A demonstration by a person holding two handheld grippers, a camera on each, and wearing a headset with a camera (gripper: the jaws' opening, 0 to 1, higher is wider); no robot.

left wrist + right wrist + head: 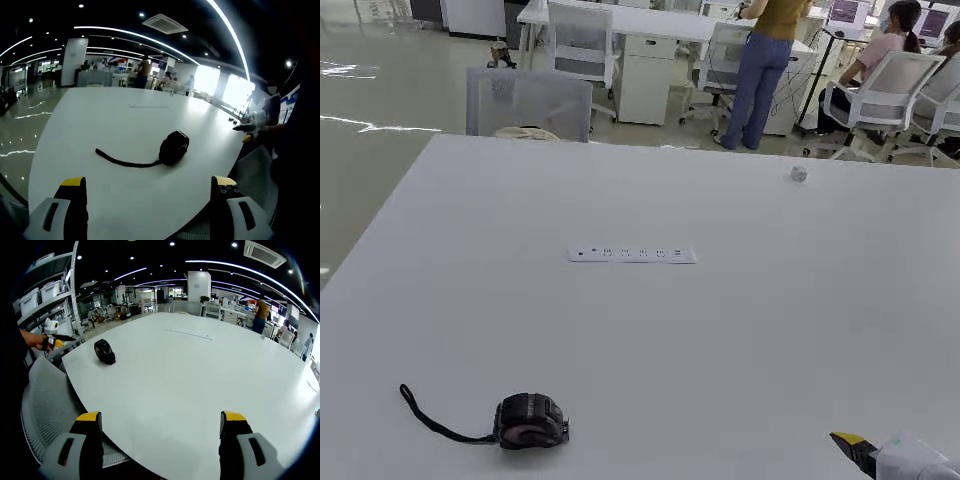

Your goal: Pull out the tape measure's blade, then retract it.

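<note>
Tape measure (pixel 531 421) on white table (pixel 720 350), markings illegible

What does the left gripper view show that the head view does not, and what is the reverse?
The left gripper view adds the left gripper, its jaws open with yellow tips, and the ceiling lights. The head view adds a grey chair at the table's far side and a small crumpled thing on the table's far right. Both share the tape measure lying on the white table with no blade out, its black strap stretched to one side, and the power strip further on.
</note>
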